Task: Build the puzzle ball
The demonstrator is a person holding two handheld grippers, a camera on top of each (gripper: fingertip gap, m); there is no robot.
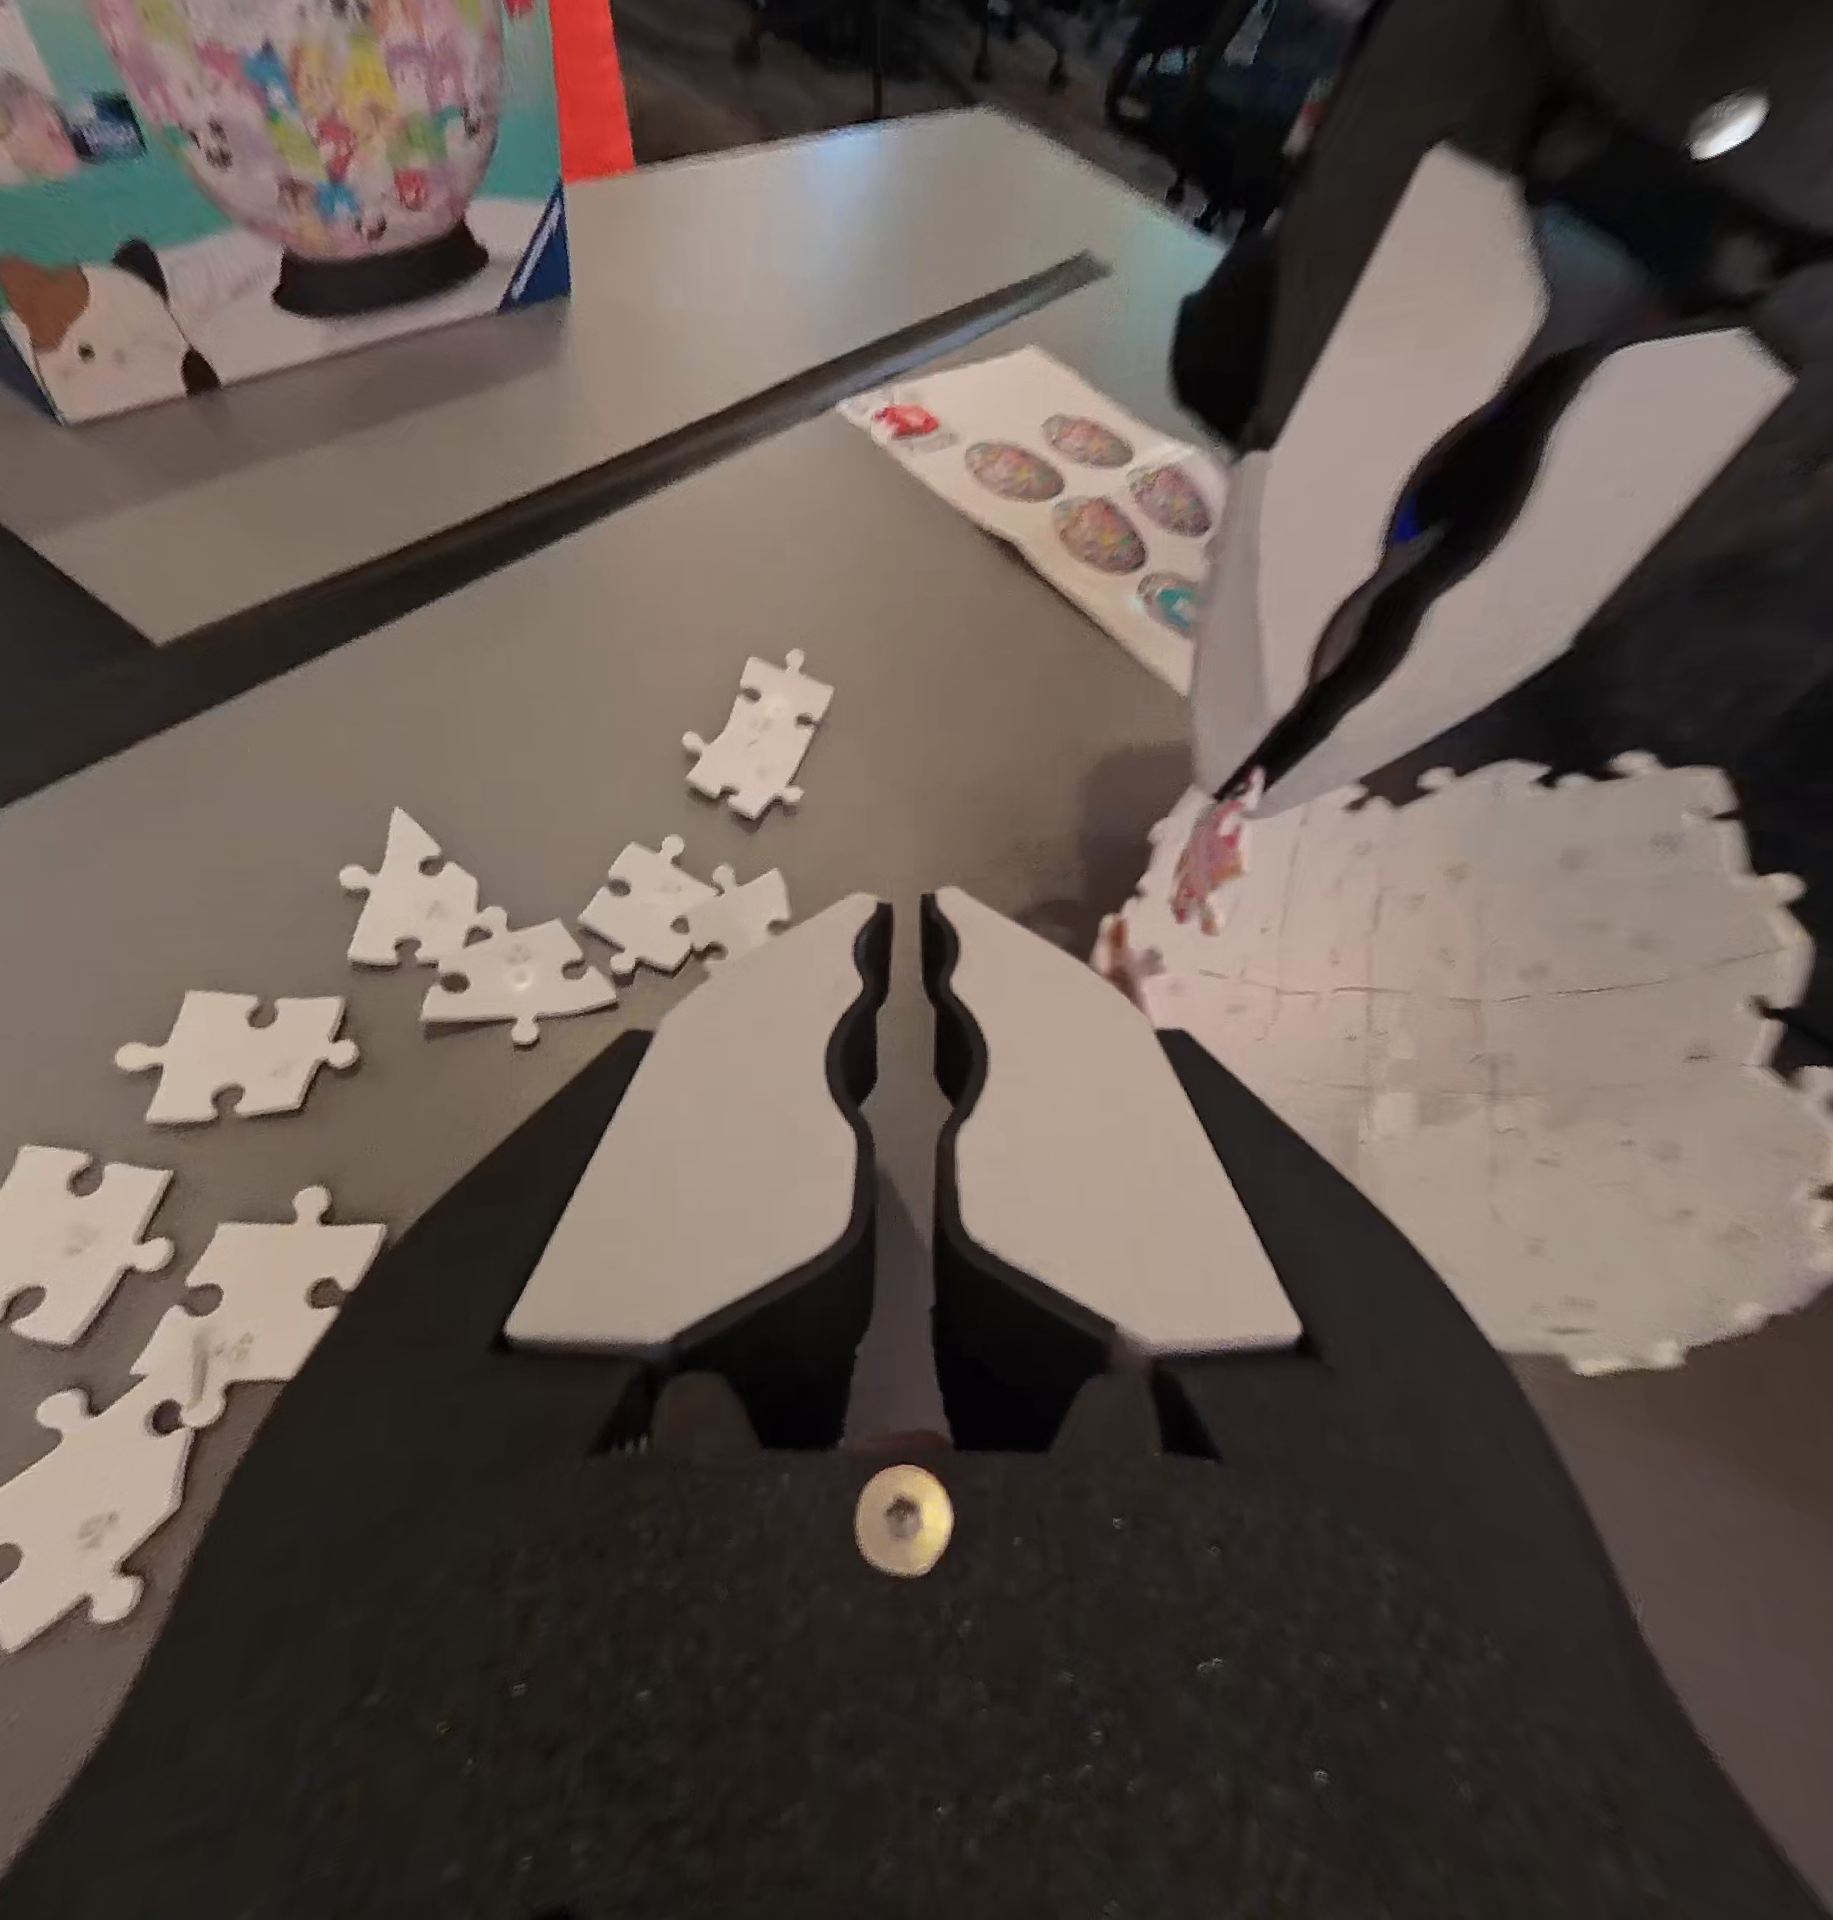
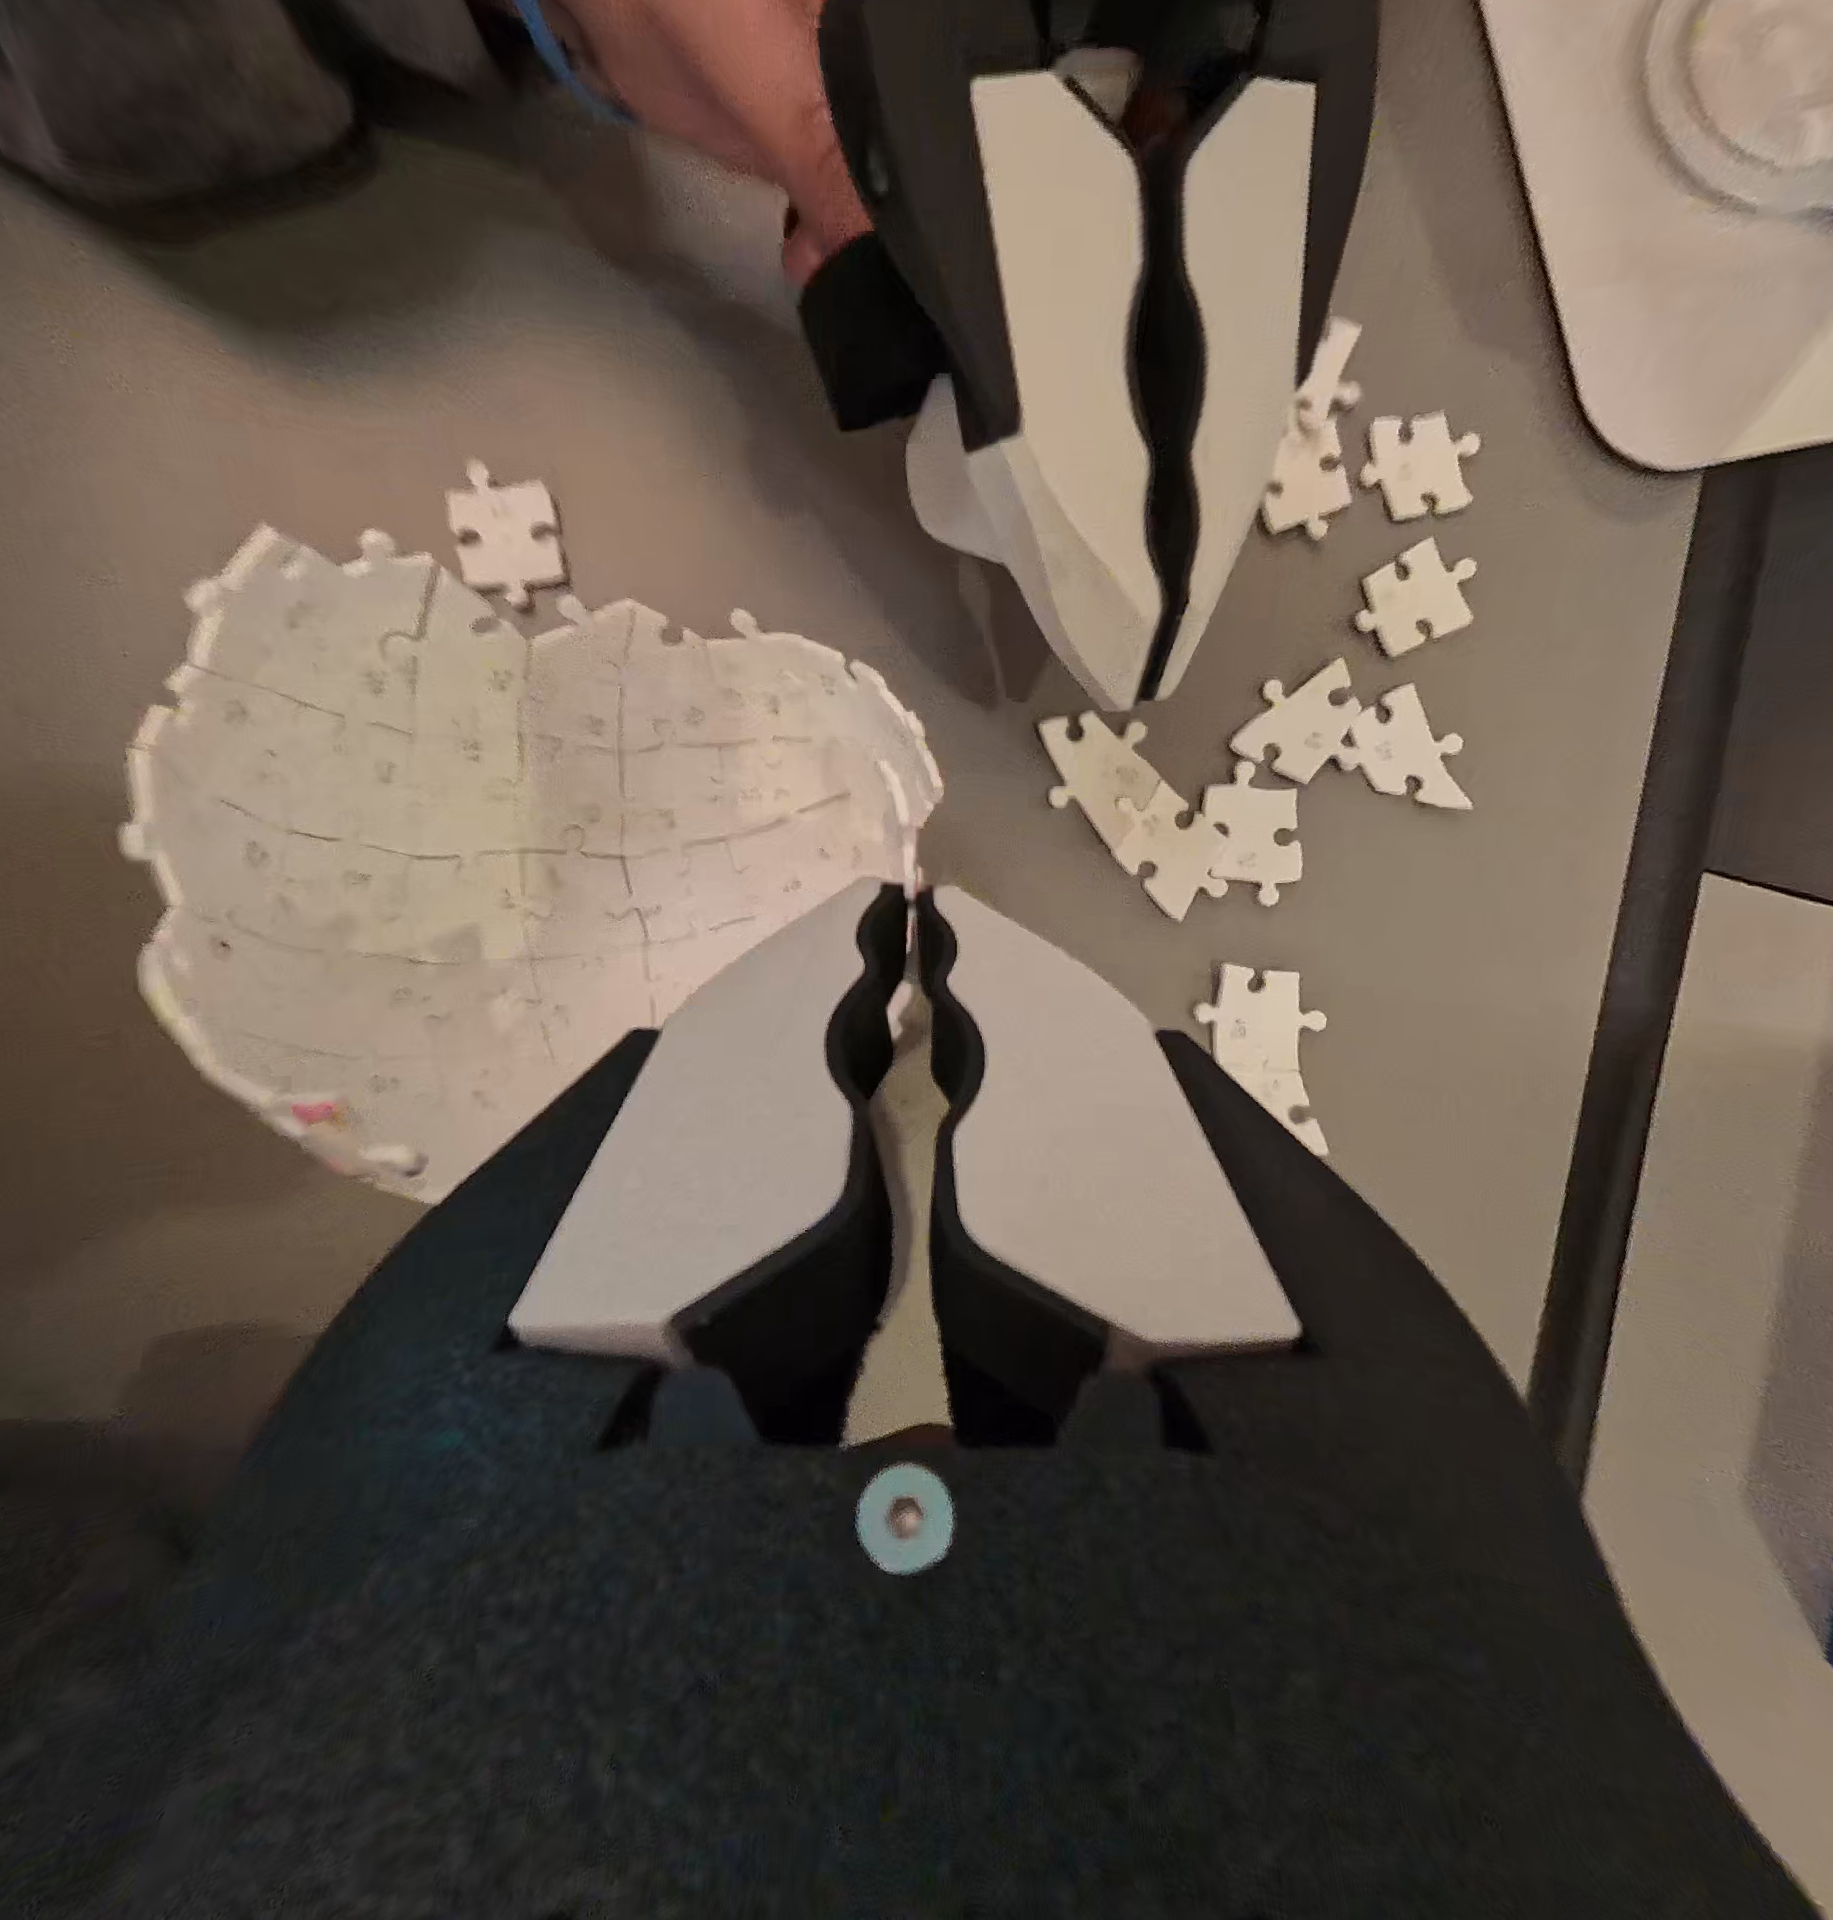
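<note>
The half-built puzzle ball [image 2: 496, 831] is a curved shell of interlocked white pieces with a knobbed, jagged rim. It rests on the matte grey tabletop [image 2: 216, 416], hollow side up, showing its plain backs. The right gripper [image 2: 914, 902] has its jaws nearly closed, pinching the shell's rim edge. The left gripper [image 1: 904, 914] hovers with its jaws a narrow slit apart, holding nothing. Loose pieces [image 1: 237, 1049] lie flat, white side up, beside it. A glossy, colourful box [image 1: 268, 208] stands farther back.

Matt grey table [image 1: 579, 727]; matt white card puzzle pieces [image 1: 237, 1055]; tongs [image 1: 904, 914] grainy black plastic.
</note>
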